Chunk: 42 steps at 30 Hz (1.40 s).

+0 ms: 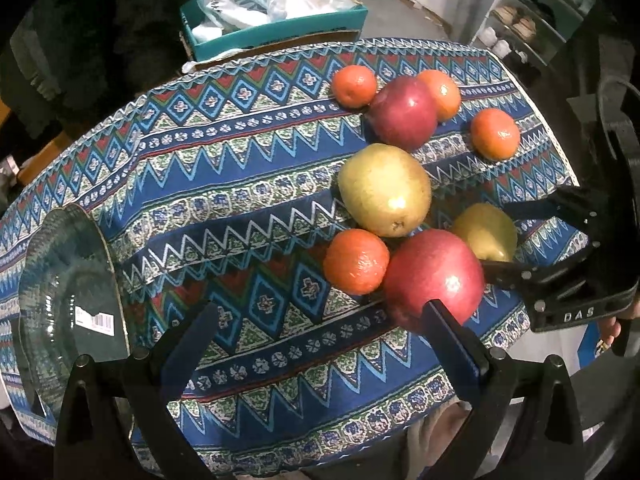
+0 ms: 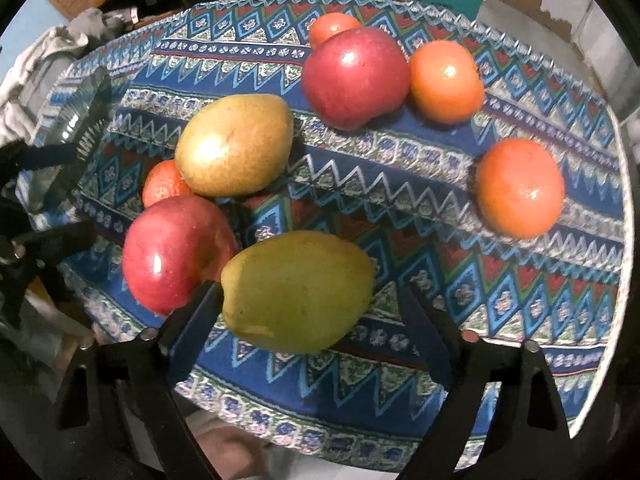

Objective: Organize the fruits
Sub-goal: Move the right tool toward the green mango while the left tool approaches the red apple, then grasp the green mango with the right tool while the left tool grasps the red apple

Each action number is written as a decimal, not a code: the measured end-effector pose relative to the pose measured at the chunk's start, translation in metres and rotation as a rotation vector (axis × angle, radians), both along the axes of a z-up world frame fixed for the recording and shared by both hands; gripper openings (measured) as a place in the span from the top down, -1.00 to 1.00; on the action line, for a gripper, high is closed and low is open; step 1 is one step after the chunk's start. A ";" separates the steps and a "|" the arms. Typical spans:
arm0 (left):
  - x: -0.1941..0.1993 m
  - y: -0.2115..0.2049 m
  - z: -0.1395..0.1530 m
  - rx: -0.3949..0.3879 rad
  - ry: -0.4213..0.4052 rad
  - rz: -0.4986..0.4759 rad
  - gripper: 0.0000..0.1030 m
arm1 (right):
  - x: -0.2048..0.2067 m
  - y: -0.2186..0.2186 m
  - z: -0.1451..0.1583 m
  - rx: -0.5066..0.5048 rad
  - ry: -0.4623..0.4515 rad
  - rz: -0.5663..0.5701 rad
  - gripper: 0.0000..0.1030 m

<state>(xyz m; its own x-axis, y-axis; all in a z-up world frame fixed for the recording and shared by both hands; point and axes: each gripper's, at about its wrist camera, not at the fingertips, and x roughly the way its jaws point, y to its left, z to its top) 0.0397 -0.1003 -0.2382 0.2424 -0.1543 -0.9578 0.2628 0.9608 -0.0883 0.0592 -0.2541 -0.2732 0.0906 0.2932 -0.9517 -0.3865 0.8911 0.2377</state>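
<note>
Patterned tablecloth [image 1: 248, 200] covers the table; fruit sits loose on it in two clusters. Near cluster: near pear [image 2: 296, 292], near apple [image 2: 176, 252], far pear [image 2: 236, 144] and one orange [image 2: 164, 182] tucked behind, all touching or just beside one another. Far cluster: far apple [image 2: 356, 76] with a second orange [image 2: 446, 80] touching its right side and a third orange [image 2: 332, 26] half hidden behind it. A fourth orange [image 2: 520, 188] lies alone, well apart to the right. Right gripper [image 2: 312, 300] spread wide, fingers either side of the near pear; left finger tip sits at the seam between pear and near apple, right finger stands clear of the pear with cloth showing between. Not clamped on it. Left gripper [image 1: 324, 312] also wide apart, low over bare cloth; its right finger tip overlaps the near apple's lower edge in left wrist view, contact cannot be told. Nothing between its fingers. Clear glass plate [image 1: 68, 280] with a barcode sticker [image 1: 94, 320] lies at the left end of the table, apart from all fruit, holding none. Beyond the table's far edge, a teal box [image 1: 276, 28] with cloth and plastic in it.
</note>
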 end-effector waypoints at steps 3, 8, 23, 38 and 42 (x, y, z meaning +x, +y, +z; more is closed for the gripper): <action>-0.001 -0.004 -0.001 -0.012 0.002 -0.012 -0.99 | 0.000 -0.002 0.001 0.014 0.005 -0.012 -0.48; -0.004 -0.014 0.004 -0.037 -0.009 -0.036 -0.99 | -0.002 -0.012 0.014 0.028 -0.030 -0.061 -0.28; -0.011 -0.053 0.001 -0.008 -0.025 -0.109 -0.99 | 0.011 -0.008 0.005 0.070 -0.015 -0.086 -0.41; -0.005 -0.061 -0.018 -0.018 0.004 -0.130 -0.99 | 0.018 -0.009 -0.006 0.075 0.013 -0.150 -0.55; -0.003 -0.068 -0.020 -0.012 0.003 -0.138 -0.99 | 0.015 -0.016 -0.002 -0.027 -0.025 -0.144 -0.55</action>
